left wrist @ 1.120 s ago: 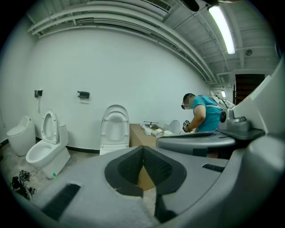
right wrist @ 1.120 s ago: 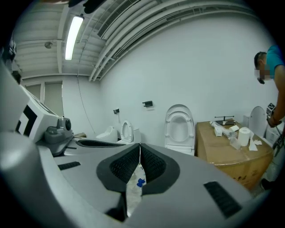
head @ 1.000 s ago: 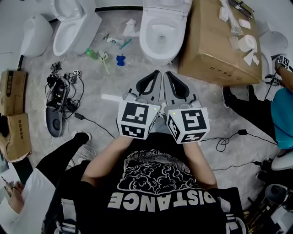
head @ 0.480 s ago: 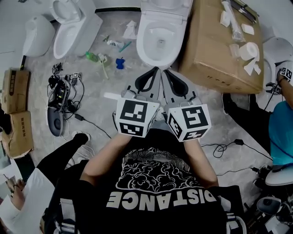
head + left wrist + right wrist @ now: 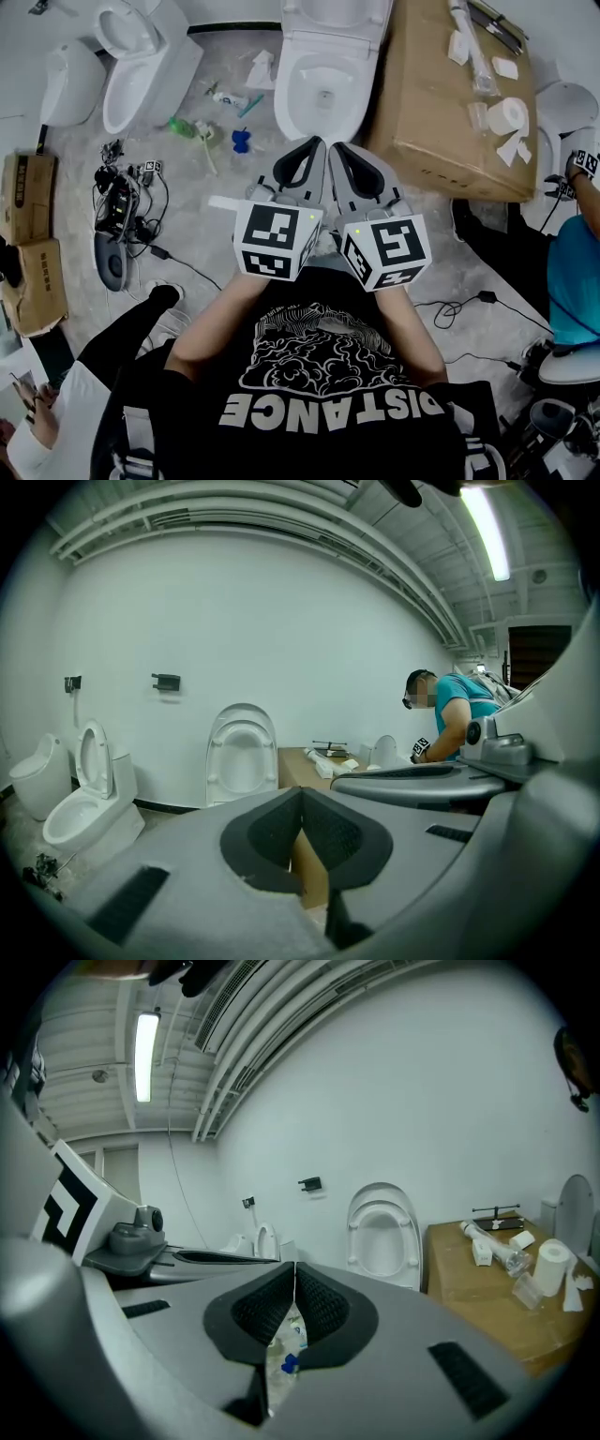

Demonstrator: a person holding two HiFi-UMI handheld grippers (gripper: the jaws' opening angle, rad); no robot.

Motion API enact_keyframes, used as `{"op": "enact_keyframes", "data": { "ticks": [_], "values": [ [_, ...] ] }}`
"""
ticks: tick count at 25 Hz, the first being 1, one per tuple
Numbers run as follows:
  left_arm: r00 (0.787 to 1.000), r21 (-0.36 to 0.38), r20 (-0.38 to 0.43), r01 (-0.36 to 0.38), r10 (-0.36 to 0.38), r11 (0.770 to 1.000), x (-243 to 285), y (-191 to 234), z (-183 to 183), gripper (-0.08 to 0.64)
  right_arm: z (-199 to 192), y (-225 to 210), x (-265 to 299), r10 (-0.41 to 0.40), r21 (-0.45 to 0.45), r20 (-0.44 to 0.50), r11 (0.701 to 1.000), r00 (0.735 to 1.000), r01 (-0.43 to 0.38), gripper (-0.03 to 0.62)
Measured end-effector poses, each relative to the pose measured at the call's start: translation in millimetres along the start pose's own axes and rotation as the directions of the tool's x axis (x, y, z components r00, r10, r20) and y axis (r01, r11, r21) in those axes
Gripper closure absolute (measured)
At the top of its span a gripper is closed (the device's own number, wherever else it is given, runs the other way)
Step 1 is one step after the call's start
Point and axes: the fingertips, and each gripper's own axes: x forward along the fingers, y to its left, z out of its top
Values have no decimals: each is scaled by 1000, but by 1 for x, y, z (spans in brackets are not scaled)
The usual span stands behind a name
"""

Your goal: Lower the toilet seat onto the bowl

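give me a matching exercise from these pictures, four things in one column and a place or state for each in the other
1 toilet seat
2 cardboard box
3 paper roll
4 left gripper

a shut, nothing in it
b on top of the box
c raised upright
d right of the toilet in the head view

Pairs: 1-c, 2-d, 3-b, 4-a

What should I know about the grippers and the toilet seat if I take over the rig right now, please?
Left gripper: shut, empty, held beside the right one.
Right gripper: shut, empty.
Both point toward the toilet bowl, which stands ahead, next to the cardboard box.
Toilet seat: upright against the raised lid, bowl uncovered.
Done: nothing yet; neither gripper touches the seat.
Left: reach the seat, probably tip its top edge forward, then ease it down onto the bowl.
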Motion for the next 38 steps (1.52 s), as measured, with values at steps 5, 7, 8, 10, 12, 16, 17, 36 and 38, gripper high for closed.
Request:
{"op": "enact_keyframes", "data": {
  "ticks": [5, 7, 8, 10, 12, 16, 17, 36, 38],
  "values": [
    [1000, -6, 1, 26, -26, 1000, 25, 26, 10, 549, 8, -8, 36, -22, -9, -10, 1000, 1000, 22, 574],
    [999, -3, 1, 37, -37, 999, 37, 40, 16, 551, 13, -14, 54, -36, -9, -11, 999, 999, 36, 574],
    [999, -3, 1, 43, -43, 999, 43, 47, 18, 551, 15, -16, 63, -43, -9, -11, 999, 999, 43, 574],
    [998, 0, -1, 59, -59, 998, 57, 60, 23, 551, 21, -23, 80, -61, -6, -8, 998, 998, 61, 574],
    [997, 4, -3, 76, -76, 997, 71, 72, 28, 551, 26, -31, 97, -83, -1, -5, 997, 997, 83, 574],
    [995, 5, -10, 103, -103, 995, 95, 101, 41, 551, 38, -43, 133, -125, 9, -11, 992, 992, 125, 574],
    [994, 3, -13, 110, -110, 994, 101, 109, 44, 549, 41, -45, 142, -134, 11, -14, 991, 991, 134, 574],
    [965, -9, -19, 260, -260, 966, 195, 216, 91, 549, 84, -78, 271, -248, -32, -71, 969, 966, 246, 574],
    [956, -8, -27, 291, -292, 957, 203, 216, 95, 551, 88, -87, 276, -235, -55, -83, 971, 968, 231, 574]
  ]
}}
